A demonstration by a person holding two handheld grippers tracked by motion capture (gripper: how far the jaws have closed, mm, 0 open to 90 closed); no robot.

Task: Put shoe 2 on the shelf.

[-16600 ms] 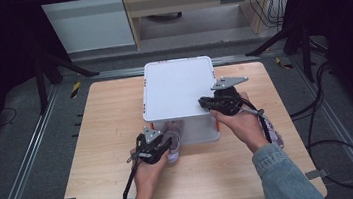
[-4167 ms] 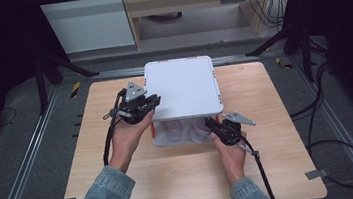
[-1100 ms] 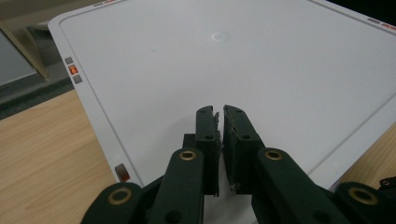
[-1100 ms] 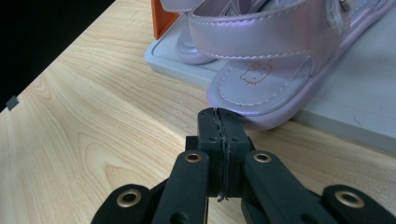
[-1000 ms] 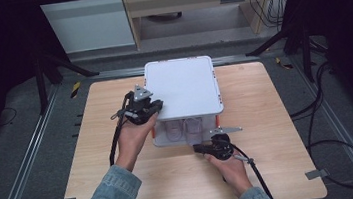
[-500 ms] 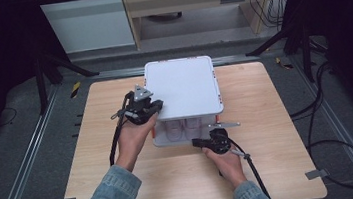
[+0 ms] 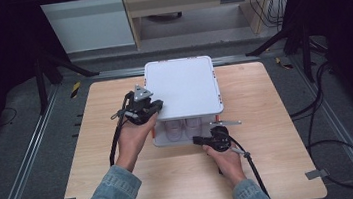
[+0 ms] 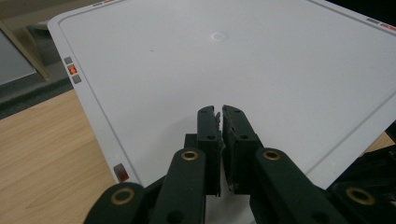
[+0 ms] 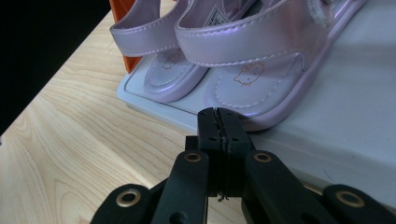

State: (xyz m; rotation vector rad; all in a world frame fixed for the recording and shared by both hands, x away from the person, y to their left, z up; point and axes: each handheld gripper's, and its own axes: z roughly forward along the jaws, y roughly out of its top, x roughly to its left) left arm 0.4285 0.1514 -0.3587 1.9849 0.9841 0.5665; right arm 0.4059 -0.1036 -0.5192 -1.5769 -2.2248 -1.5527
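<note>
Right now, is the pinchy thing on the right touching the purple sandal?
Cannot tell. In the right gripper view, the shut right gripper ends right at the toe of the nearer purple sandal, with no plain gap or contact. The high view is too small to tell.

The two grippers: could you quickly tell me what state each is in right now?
Left gripper: shut, holding nothing, jaws over the white lid.
Right gripper: shut, empty, tips by the front of a lilac sandal.

Even overhead light, dark surroundings, sharp focus
</note>
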